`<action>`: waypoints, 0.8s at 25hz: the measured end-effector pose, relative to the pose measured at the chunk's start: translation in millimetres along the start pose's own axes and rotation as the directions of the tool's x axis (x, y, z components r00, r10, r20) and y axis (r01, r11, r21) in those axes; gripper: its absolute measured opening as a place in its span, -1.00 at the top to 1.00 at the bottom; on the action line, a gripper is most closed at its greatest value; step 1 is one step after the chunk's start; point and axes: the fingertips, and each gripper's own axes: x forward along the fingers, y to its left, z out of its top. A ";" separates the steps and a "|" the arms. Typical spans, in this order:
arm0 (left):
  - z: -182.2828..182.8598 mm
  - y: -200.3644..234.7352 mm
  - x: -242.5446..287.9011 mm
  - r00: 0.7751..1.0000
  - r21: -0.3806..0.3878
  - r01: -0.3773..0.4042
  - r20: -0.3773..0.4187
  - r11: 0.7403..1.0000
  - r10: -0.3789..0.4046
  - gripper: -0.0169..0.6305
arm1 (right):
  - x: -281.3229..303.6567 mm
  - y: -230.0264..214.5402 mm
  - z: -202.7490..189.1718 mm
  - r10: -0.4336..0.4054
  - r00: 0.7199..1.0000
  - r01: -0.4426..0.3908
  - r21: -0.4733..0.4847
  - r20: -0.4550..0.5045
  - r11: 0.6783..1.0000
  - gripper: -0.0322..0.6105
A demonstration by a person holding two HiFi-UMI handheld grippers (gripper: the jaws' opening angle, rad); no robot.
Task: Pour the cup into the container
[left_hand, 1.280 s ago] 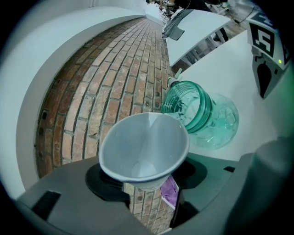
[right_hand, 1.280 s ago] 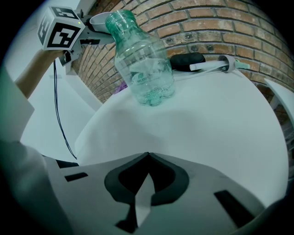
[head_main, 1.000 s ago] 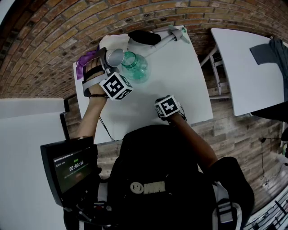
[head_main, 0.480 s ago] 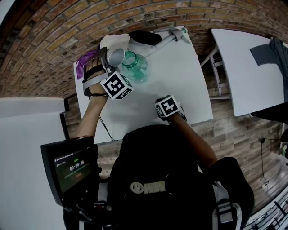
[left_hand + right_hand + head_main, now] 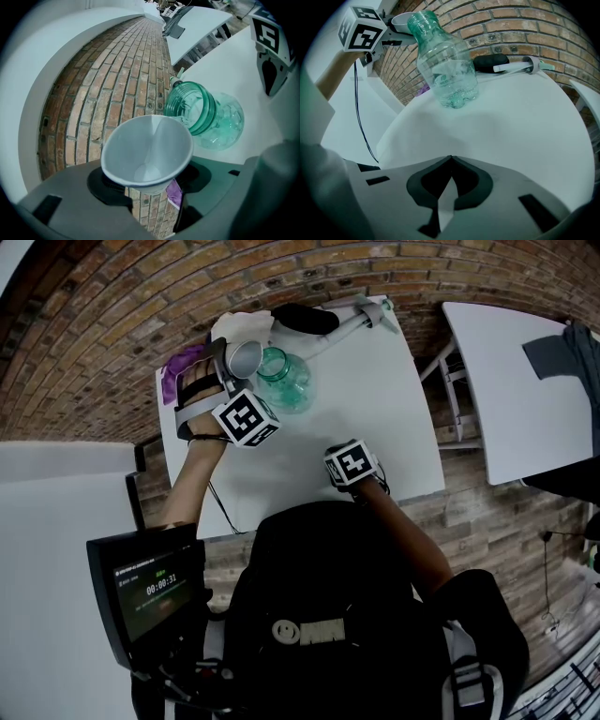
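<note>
Left hand-held gripper (image 5: 150, 190) clamps a tipped white cup (image 5: 150, 150) at the green bottle (image 5: 206, 117)'s mouth; right hand-held gripper (image 5: 449, 161) closed, empty

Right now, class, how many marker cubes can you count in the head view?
2. One cube rides the left gripper beside the white cup and green bottle; the other rides the right gripper over the white table's near edge.
</note>
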 end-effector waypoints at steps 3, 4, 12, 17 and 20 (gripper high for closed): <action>0.0 0.9 0.6 1.000 0.001 -0.001 0.000 1.000 0.001 0.04 | 0.3 0.0 0.9 0.000 1.000 0.000 0.000 -0.002 1.000 0.89; -0.1 1.0 0.4 1.000 0.002 -0.002 -0.001 1.000 0.002 0.04 | 0.3 0.2 1.0 -0.001 1.000 0.001 -0.001 -0.002 1.000 0.89; 1.0 0.5 -0.3 1.000 0.010 -0.008 0.004 1.000 0.008 0.04 | 0.6 0.0 0.6 0.000 1.000 0.000 -0.003 -0.001 1.000 0.89; 0.1 0.7 -1.1 1.000 0.013 -0.009 0.001 1.000 0.009 0.04 | -0.2 0.7 0.0 0.000 1.000 0.000 -0.004 0.000 1.000 0.89; 0.4 1.4 -1.1 1.000 0.018 -0.014 0.000 1.000 0.014 0.04 | -0.2 0.4 0.1 -0.001 1.000 0.001 -0.007 0.001 1.000 0.89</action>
